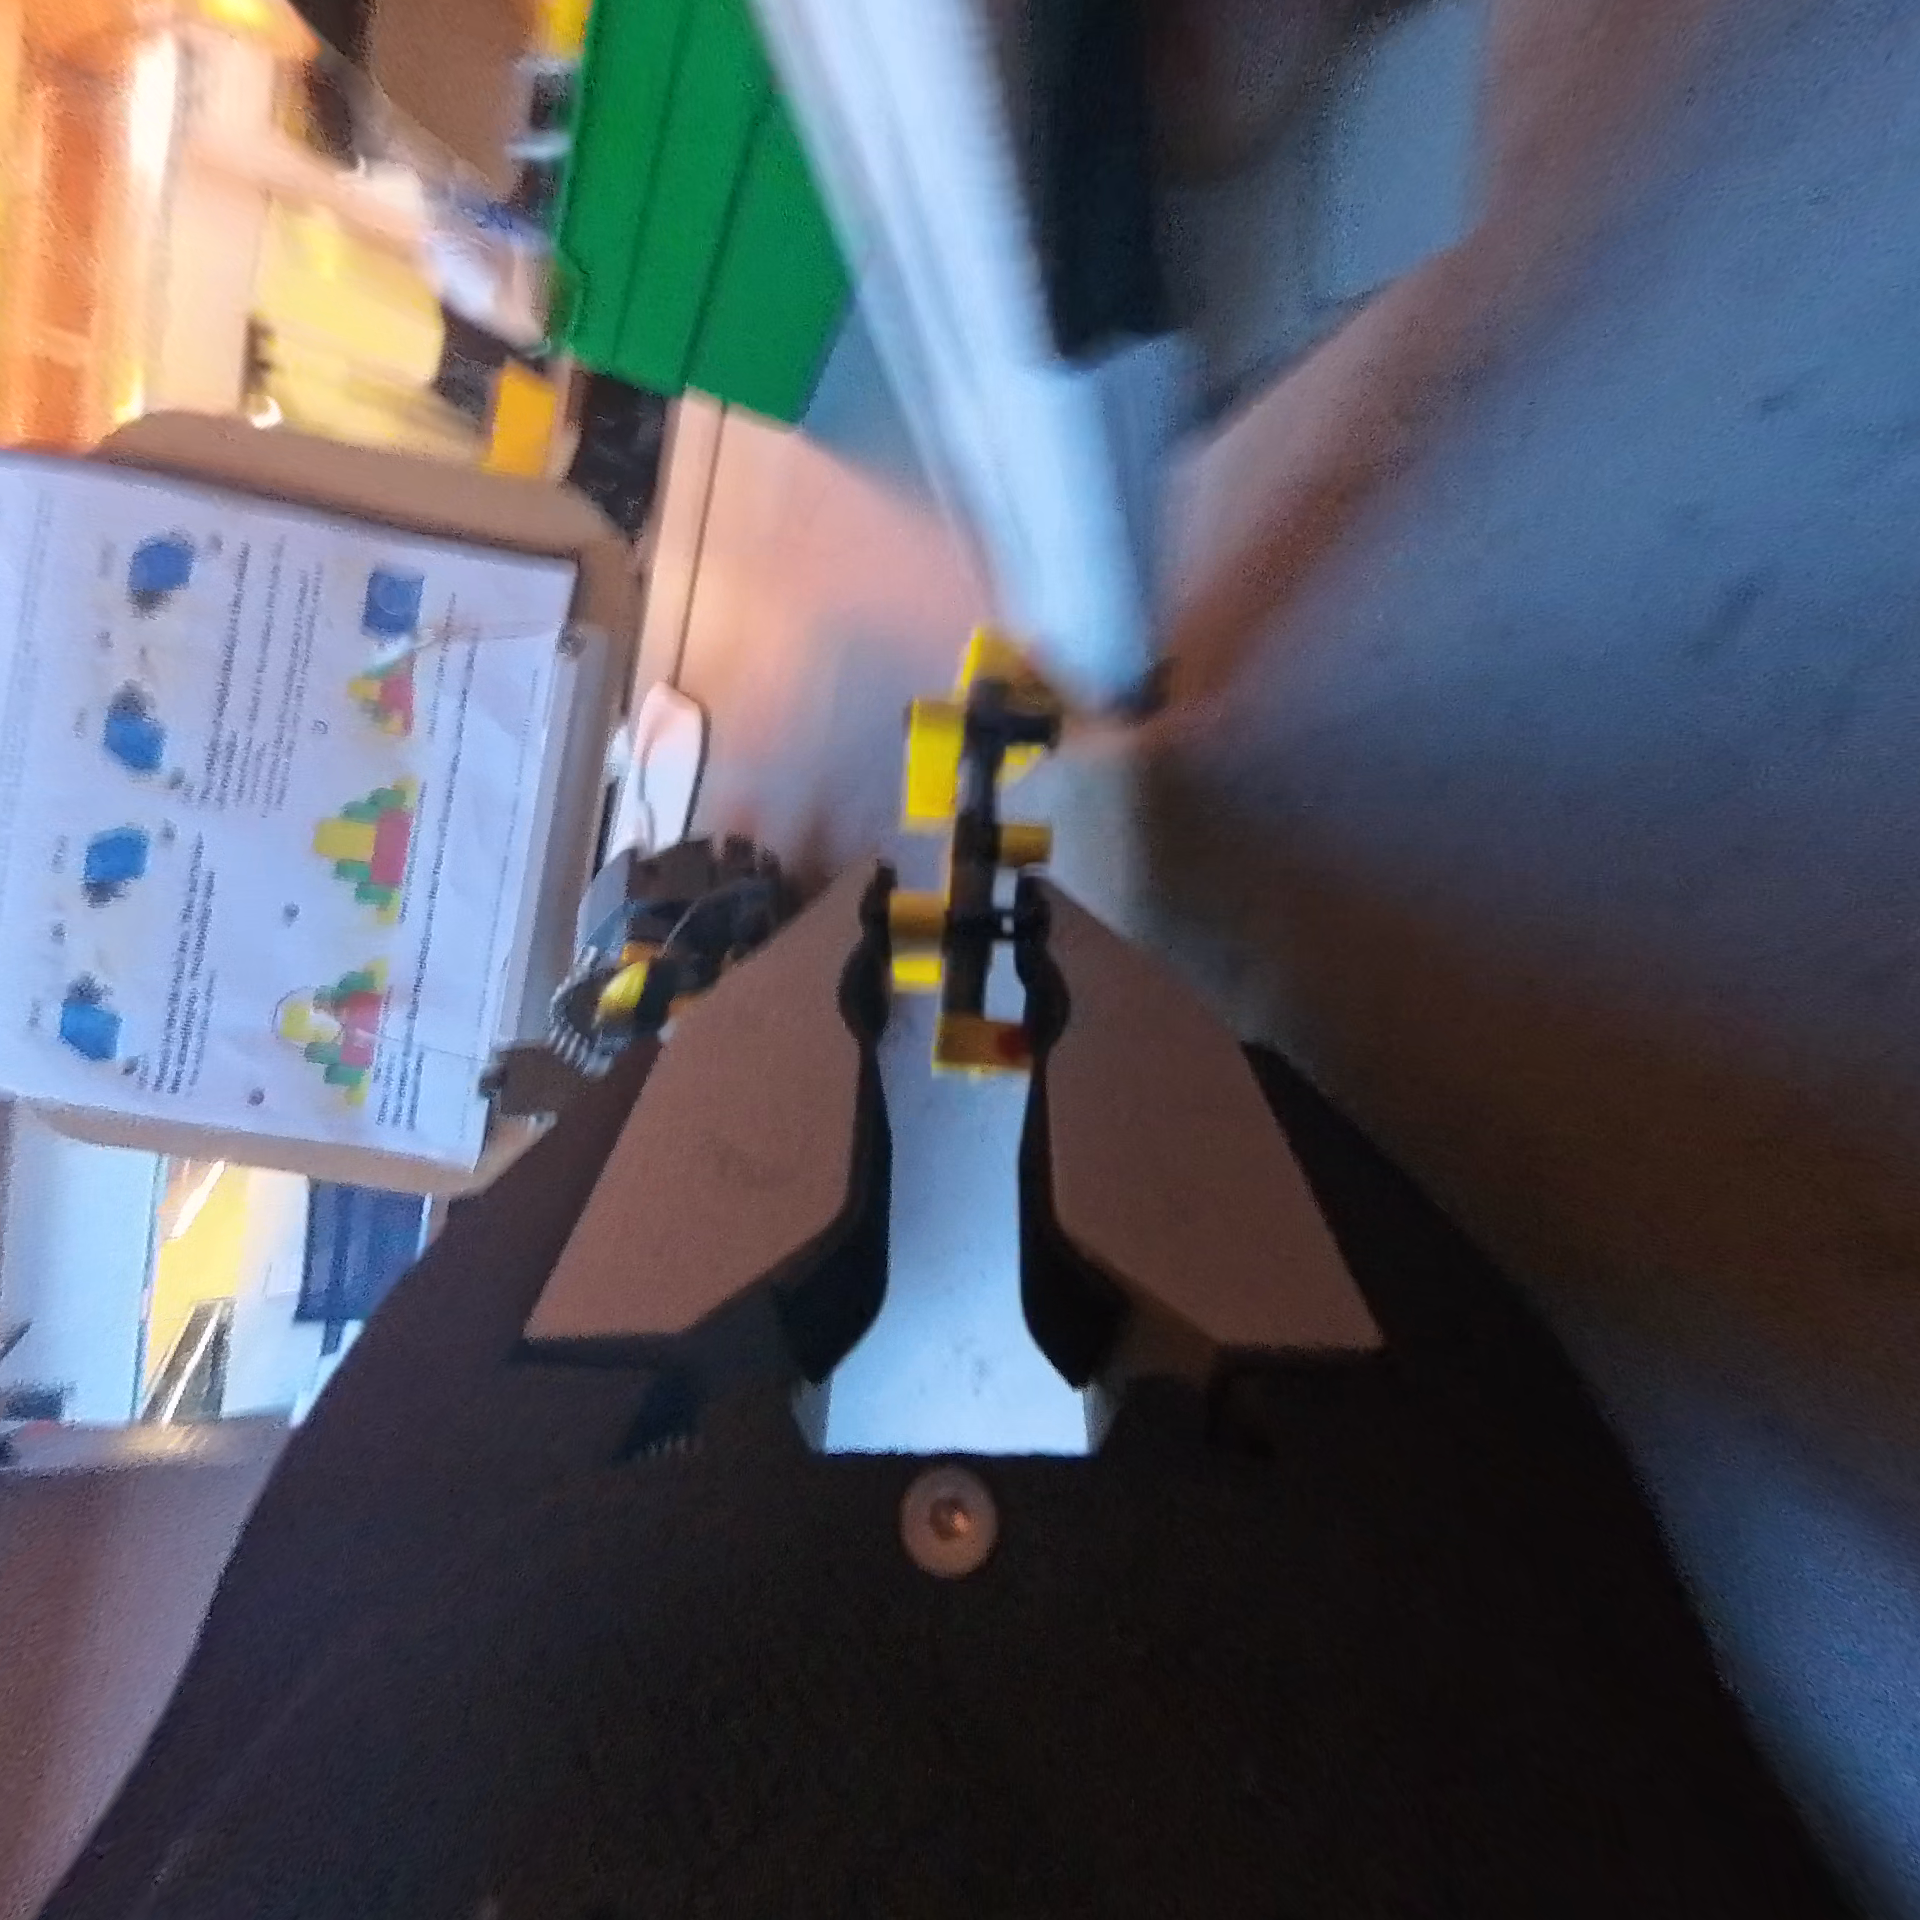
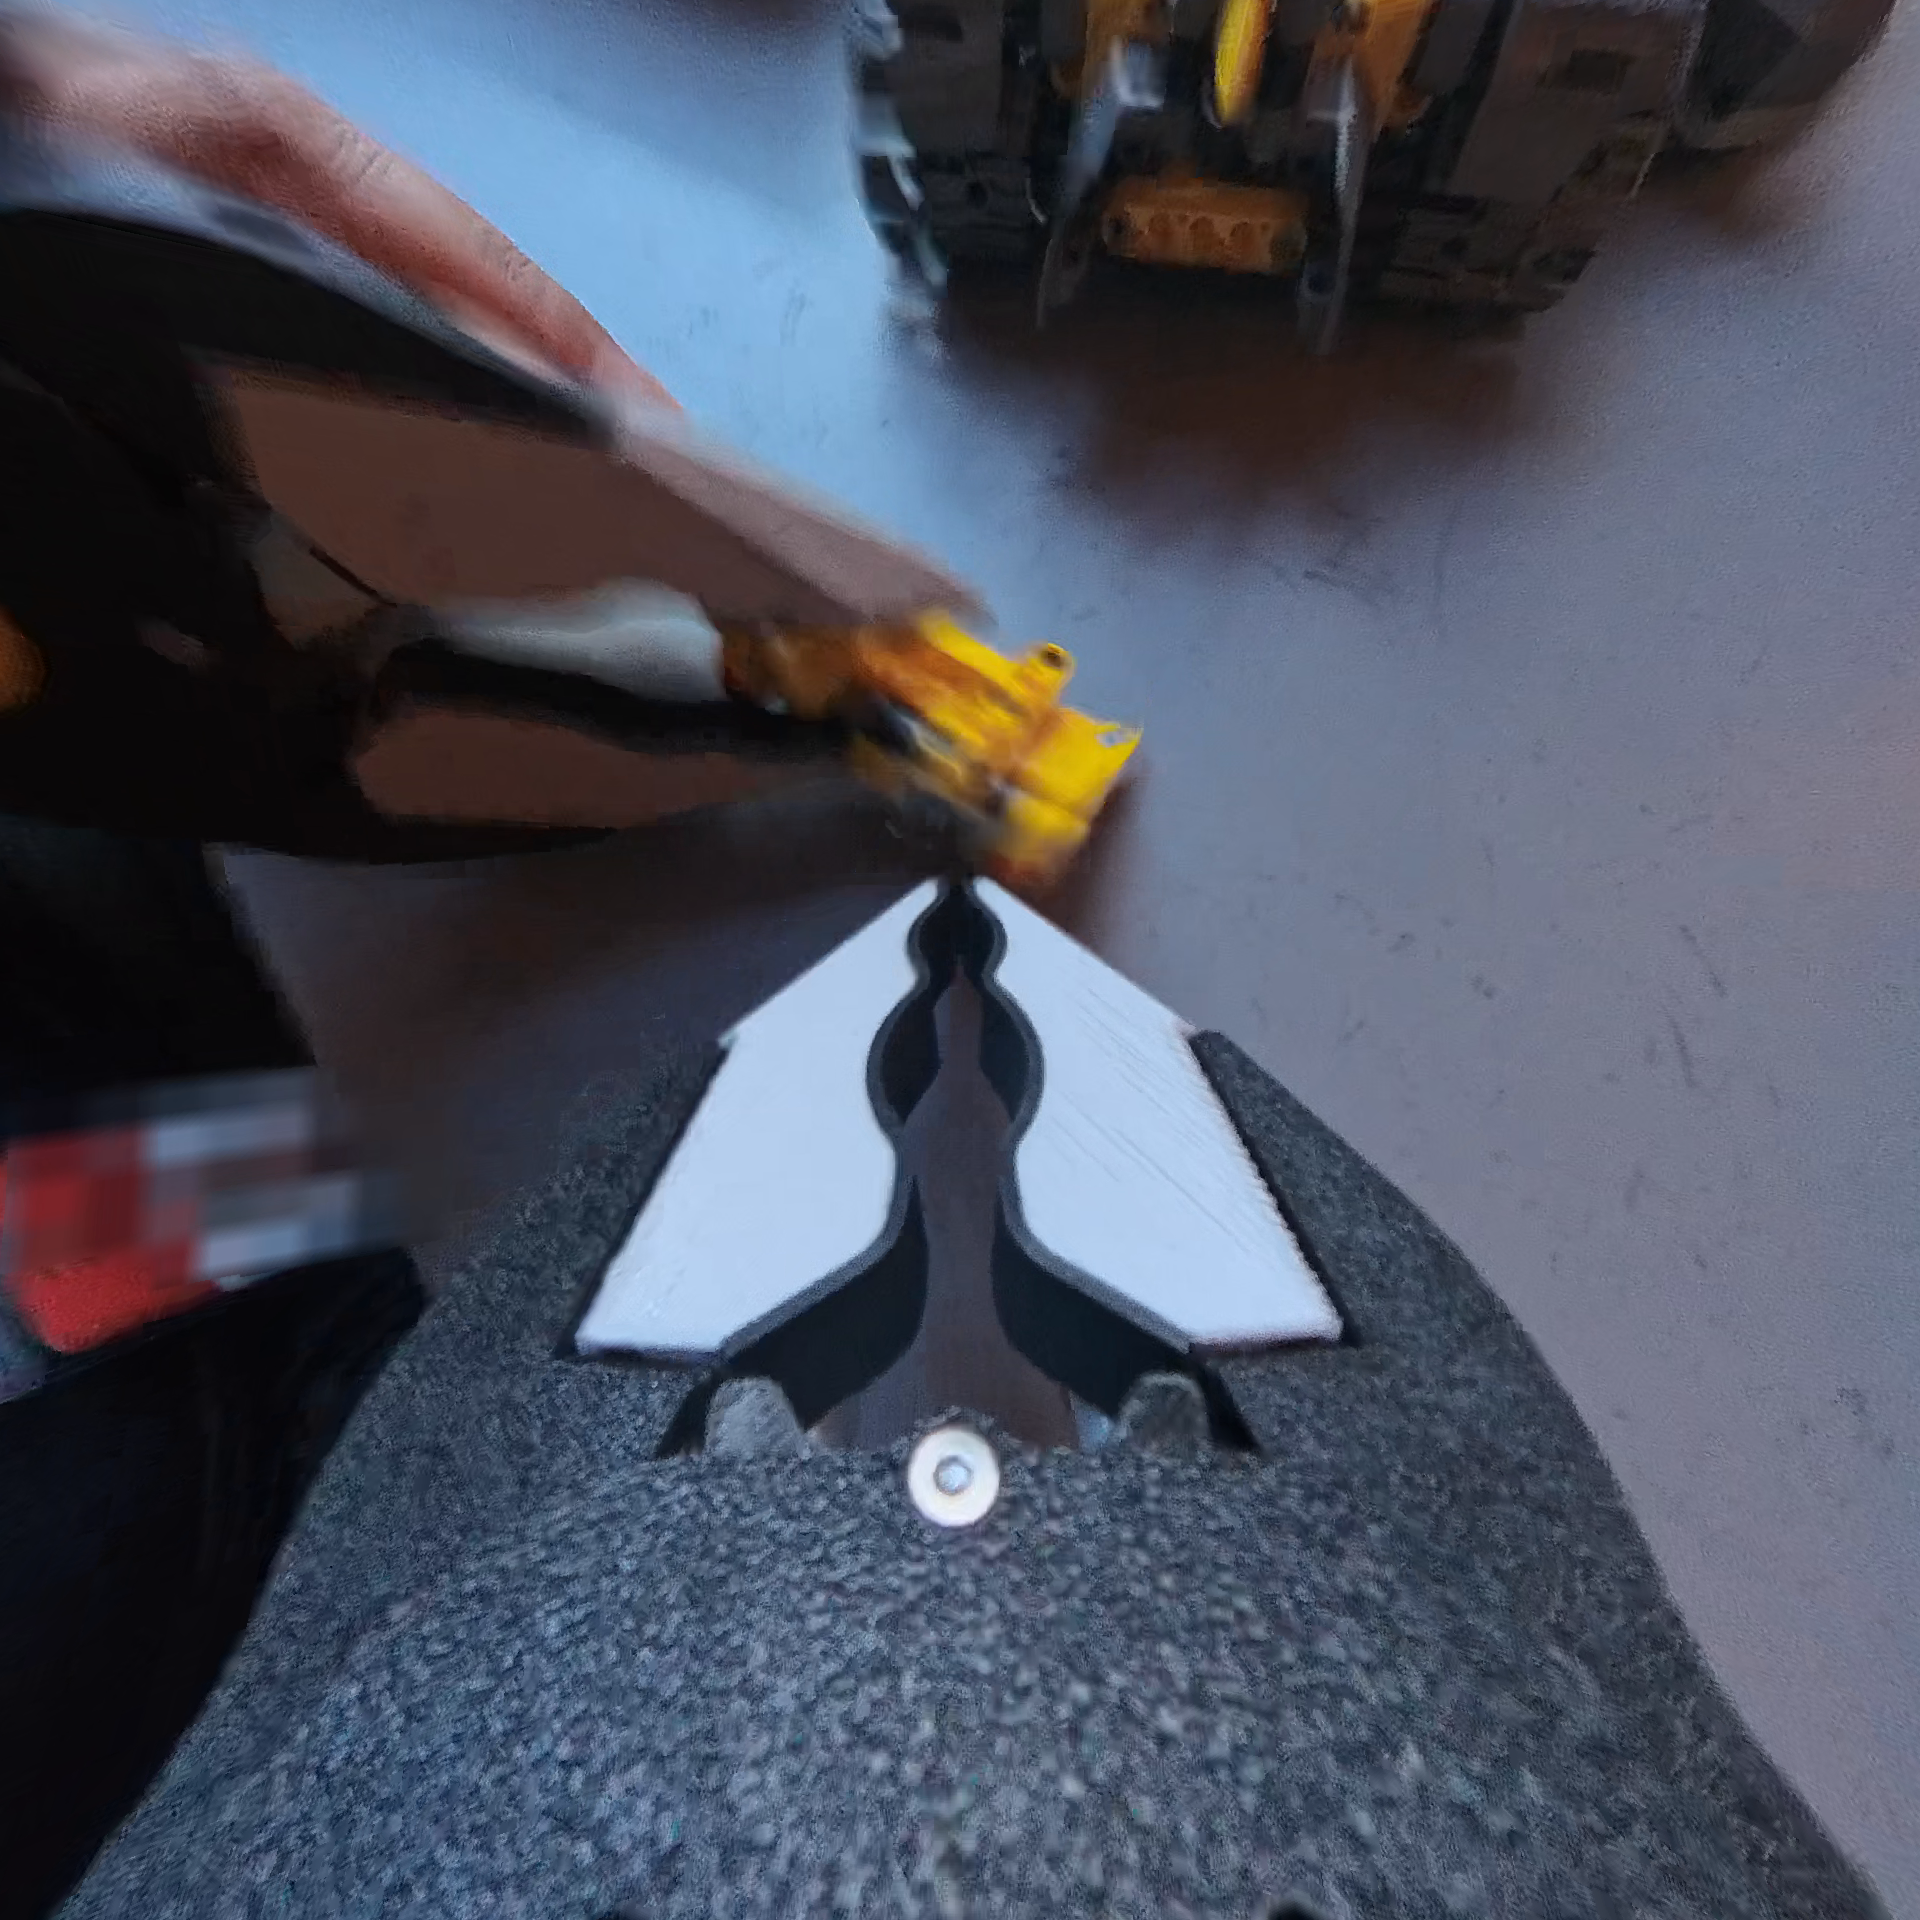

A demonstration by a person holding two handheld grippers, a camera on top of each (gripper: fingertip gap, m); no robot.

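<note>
Two close tool-mounted views, left one rolled sideways, sharing the yellow brick piece.

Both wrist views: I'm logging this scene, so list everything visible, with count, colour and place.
Brick assembly: one, yellow and black, between the left gripper's fingers.
Brick vehicle: one, dark grey and yellow, on the table beyond.
Instruction sheet: one, white with coloured pictures, on a cardboard stand at left.
Green panel: one, far back.
Table: one, grey.
Left gripper: shut on the brick assembly.
Right gripper: shut, empty, its tips by the assembly.
</note>
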